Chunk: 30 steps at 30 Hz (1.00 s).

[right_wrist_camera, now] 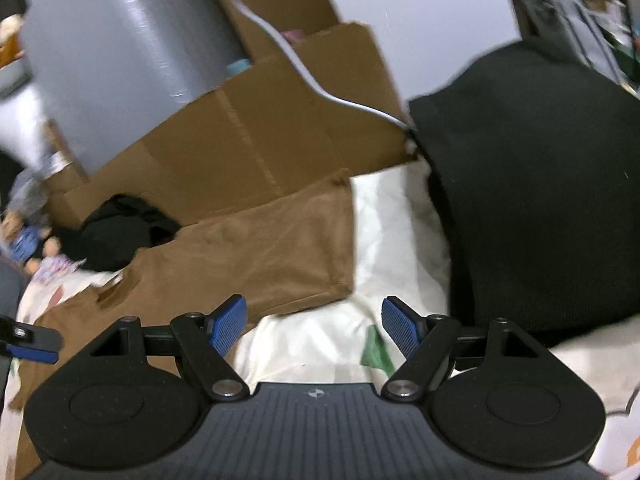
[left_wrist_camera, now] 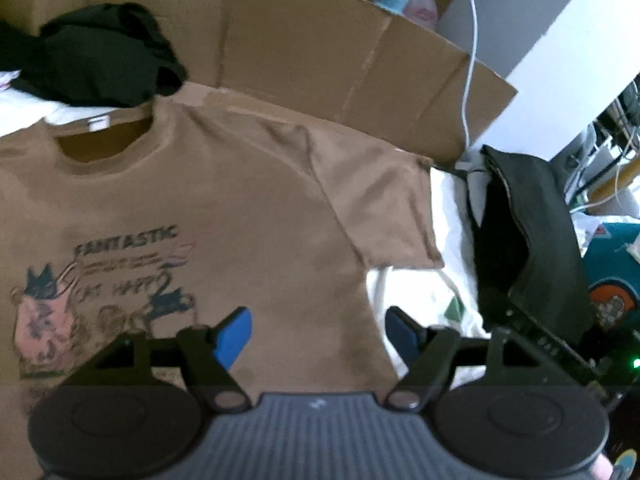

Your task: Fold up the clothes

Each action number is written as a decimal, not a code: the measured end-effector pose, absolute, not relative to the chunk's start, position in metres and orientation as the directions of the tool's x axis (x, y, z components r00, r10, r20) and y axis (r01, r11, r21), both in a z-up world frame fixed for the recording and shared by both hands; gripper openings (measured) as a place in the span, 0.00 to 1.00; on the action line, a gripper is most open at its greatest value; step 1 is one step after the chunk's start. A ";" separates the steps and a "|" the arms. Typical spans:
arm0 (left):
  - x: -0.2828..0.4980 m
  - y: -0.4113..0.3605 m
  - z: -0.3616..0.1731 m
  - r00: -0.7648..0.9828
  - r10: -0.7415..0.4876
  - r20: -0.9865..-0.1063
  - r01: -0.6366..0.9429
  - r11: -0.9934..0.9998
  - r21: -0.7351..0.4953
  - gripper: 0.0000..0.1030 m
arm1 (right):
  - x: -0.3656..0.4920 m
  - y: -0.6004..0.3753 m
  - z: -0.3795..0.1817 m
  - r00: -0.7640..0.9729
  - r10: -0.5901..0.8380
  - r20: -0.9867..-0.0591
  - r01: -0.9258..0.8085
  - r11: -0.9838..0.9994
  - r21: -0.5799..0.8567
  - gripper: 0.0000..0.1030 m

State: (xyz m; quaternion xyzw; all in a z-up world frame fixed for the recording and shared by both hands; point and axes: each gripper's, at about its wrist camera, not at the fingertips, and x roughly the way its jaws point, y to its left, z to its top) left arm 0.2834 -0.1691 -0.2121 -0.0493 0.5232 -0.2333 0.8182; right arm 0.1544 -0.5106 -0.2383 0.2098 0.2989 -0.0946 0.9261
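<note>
Left gripper [left_wrist_camera: 316,336] low in the frame, blue fingers [left_wrist_camera: 234,336] spread wide, nothing between them but the brown T-shirt [left_wrist_camera: 240,208] below; whether they touch the cloth can't be told. The shirt lies flat, print side up, filling the left and centre of the left wrist view, collar at upper left, one sleeve reaching right onto the white bedsheet [left_wrist_camera: 452,240].

Over to the right gripper [right_wrist_camera: 314,326]: fingers [right_wrist_camera: 228,330] held well apart too, empty, hanging over the white sheet with a green patch just beyond the right finger. The shirt's sleeve sits centre frame, just past the left finger.

Around them: a crumpled black garment [left_wrist_camera: 100,60] at upper left, right by the collar. Flattened cardboard [left_wrist_camera: 340,52] stands behind the shirt across the top. A white cable [left_wrist_camera: 472,60] drops down at upper right. A big dark fabric mass [right_wrist_camera: 540,184] fills the right side of the right wrist view. Dolls [right_wrist_camera: 28,244] at far left edge.
</note>
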 end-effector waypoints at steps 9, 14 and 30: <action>0.314 -0.179 -0.243 0.339 -0.419 -0.842 0.237 0.904 -0.355 0.74 | 0.185 -0.512 -0.250 0.802 -0.052 -0.595 0.325 0.874 0.361 0.76; 0.322 -0.192 -0.266 0.315 -0.399 -0.861 0.278 0.906 -0.318 0.68 | 0.207 -0.514 -0.255 0.807 -0.049 -0.588 0.344 0.848 0.402 0.76; 0.339 -0.228 -0.301 0.296 -0.446 -0.844 0.337 0.876 -0.345 0.21 | 0.235 -0.515 -0.282 0.778 0.035 -0.627 0.342 0.814 0.470 0.64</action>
